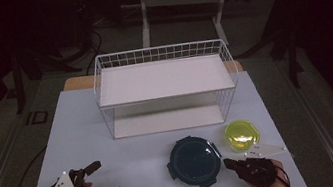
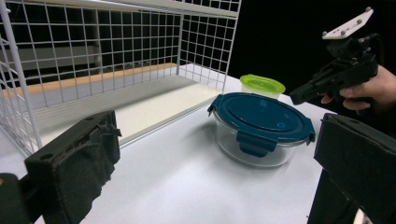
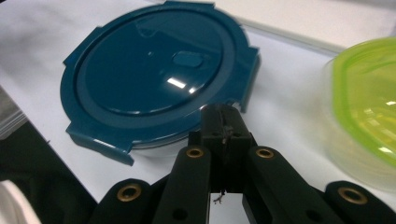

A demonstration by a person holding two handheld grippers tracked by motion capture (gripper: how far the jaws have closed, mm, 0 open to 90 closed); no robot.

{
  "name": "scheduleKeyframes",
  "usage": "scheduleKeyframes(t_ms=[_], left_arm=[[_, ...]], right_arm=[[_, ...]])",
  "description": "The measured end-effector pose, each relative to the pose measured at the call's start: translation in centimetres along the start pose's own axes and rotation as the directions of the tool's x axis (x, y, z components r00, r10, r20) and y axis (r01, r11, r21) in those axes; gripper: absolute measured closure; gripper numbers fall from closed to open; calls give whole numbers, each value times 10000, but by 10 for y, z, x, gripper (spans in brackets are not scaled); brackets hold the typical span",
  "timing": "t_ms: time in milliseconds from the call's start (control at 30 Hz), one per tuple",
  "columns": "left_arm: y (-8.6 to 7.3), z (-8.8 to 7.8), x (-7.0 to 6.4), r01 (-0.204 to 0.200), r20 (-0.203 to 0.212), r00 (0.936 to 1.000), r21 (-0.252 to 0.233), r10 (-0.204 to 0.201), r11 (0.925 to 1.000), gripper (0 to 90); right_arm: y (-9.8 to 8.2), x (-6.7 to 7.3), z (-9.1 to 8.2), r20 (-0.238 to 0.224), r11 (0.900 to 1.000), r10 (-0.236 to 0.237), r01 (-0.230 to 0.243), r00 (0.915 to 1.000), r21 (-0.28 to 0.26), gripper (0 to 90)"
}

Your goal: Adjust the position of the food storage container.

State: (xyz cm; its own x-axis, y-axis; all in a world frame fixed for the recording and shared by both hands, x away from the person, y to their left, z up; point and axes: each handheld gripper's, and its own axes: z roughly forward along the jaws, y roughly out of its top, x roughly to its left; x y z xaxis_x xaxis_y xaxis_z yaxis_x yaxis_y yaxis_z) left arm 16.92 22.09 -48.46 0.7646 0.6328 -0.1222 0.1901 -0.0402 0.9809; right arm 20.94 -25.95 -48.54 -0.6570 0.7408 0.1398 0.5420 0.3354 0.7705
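Observation:
A round glass container with a dark blue clip-on lid (image 1: pixel 194 160) (image 2: pixel 261 116) (image 3: pixel 154 70) stands on the white table near the front. Its lid flaps are folded down. Just right of it, my right gripper (image 1: pixel 227 163) (image 3: pixel 223 121) (image 2: pixel 299 97) is shut with nothing between its jaws, and its tip hangs close over the lid's near rim beside one flap. My left gripper (image 1: pixel 107 179) (image 2: pixel 215 177) rests at the front left, open wide and empty, pointing towards the container from a distance.
A smaller container with a lime green lid (image 1: pixel 242 134) (image 2: pixel 262 85) (image 3: pixel 369 93) sits right behind the blue one. A white wire two-level rack (image 1: pixel 158 54) (image 2: pixel 93 46) stands at the back of the table (image 1: pixel 138 148). The surroundings are dark.

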Motion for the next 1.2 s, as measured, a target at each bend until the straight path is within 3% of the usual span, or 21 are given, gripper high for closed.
scheduleKeyframes(t_ms=[33, 600, 900, 1000, 1033, 1200], left_arm=[[0, 0, 0, -3, 5, 10000, -8, 3, 10000, 0], [0, 0, -1, -13, -10, 10000, 10, 13, 10000, 0], [0, -1, -1, -21, 11, 10000, 9, 21, 10000, 0], [0, -1, -1, -7, 3, 10000, -11, 7, 10000, 0], [0, -1, -1, -1, 10, 10000, -14, 1, 10000, 0], [0, -2, 0, 4, 5, 10000, -34, -4, 10000, 0]], right_arm=[[-1, 0, 3, -194, 10000, 37, -35, 9998, 90, 900], [3, 4, 15, -396, 9996, 5, 6, 9992, 289, 900], [17, 19, 36, -939, 9987, -297, 334, 9951, 381, 900], [18, 17, 36, -937, 9995, -160, 183, 9955, 244, 900], [22, 11, 35, -528, 9997, -198, 204, 9984, 117, 900], [28, -4, 39, -139, 9999, 82, -81, 9999, 76, 900]])
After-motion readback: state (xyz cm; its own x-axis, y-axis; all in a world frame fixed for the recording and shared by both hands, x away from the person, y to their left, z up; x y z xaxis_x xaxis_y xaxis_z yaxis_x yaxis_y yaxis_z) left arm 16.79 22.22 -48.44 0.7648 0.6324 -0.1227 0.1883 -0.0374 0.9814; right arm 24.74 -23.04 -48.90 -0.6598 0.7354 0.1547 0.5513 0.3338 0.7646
